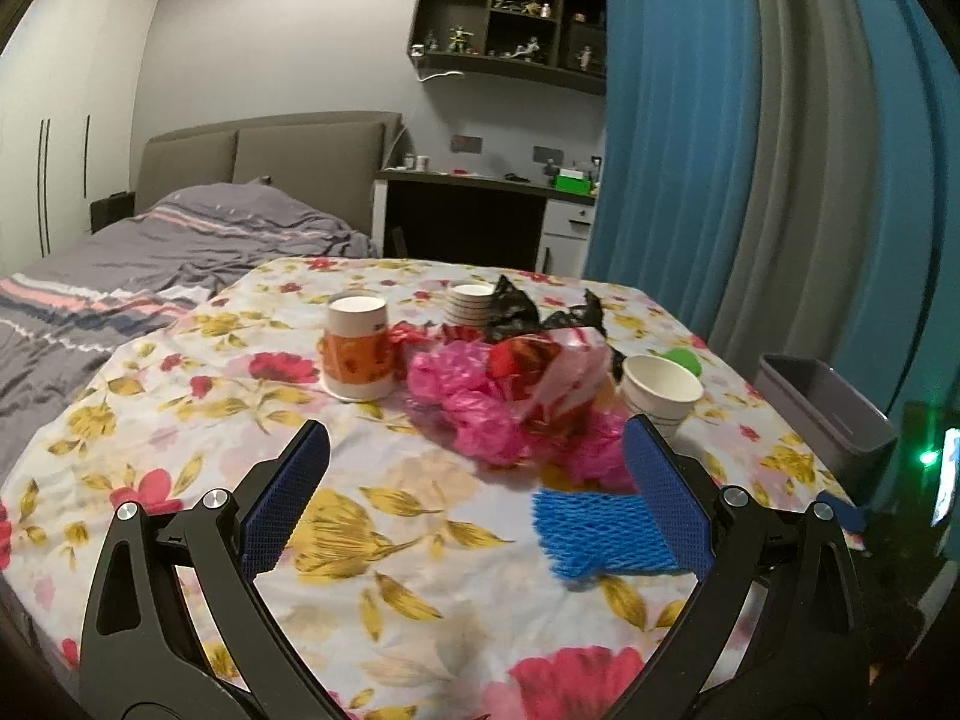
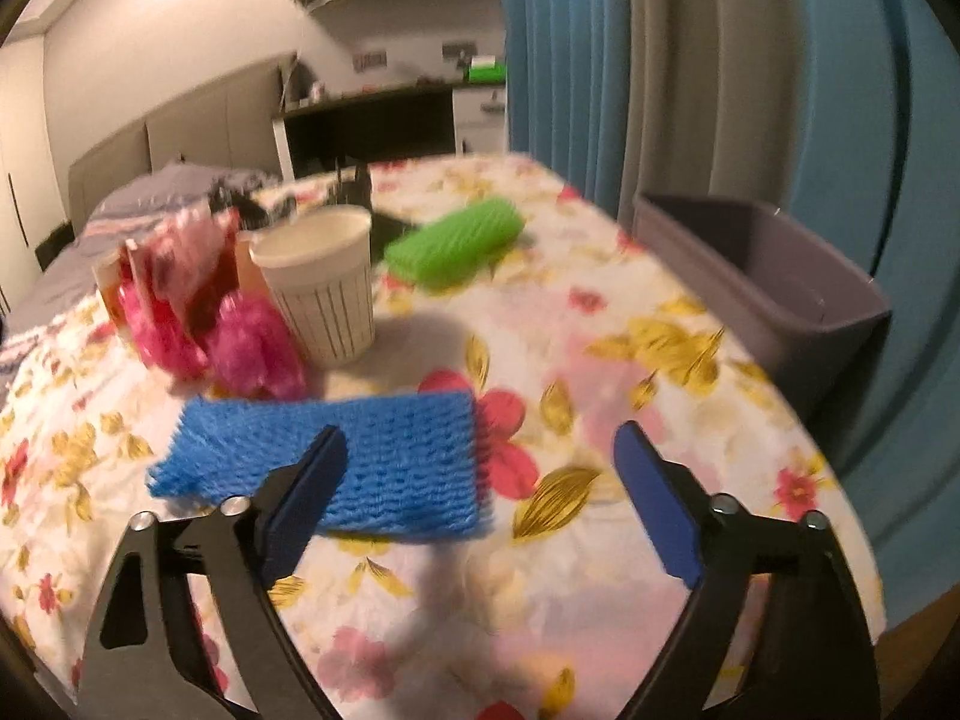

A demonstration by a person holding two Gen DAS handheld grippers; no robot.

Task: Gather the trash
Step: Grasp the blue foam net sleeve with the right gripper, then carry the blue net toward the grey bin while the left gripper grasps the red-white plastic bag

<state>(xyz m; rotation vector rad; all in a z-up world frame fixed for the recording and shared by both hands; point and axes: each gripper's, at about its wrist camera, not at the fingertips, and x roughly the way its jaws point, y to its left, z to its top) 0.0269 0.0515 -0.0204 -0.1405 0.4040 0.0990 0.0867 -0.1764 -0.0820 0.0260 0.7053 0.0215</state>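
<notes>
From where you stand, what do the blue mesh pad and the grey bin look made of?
Blue mesh pad: probably soft foam netting, matte; the open woven-looking cells and frayed edge suggest it. Grey bin: likely moulded plastic, smooth with a dull sheen, with thin rigid walls.

1. Left gripper (image 1: pixel 477 459), lower half of the frame: glossy black plastic frames with triangular cut-outs.
2. Silver screw heads sit at each pivot.
3. Right gripper (image 2: pixel 480 462), same build: black frames, silver screws.
4. Jaws on both carry textured dark blue pads.
</notes>
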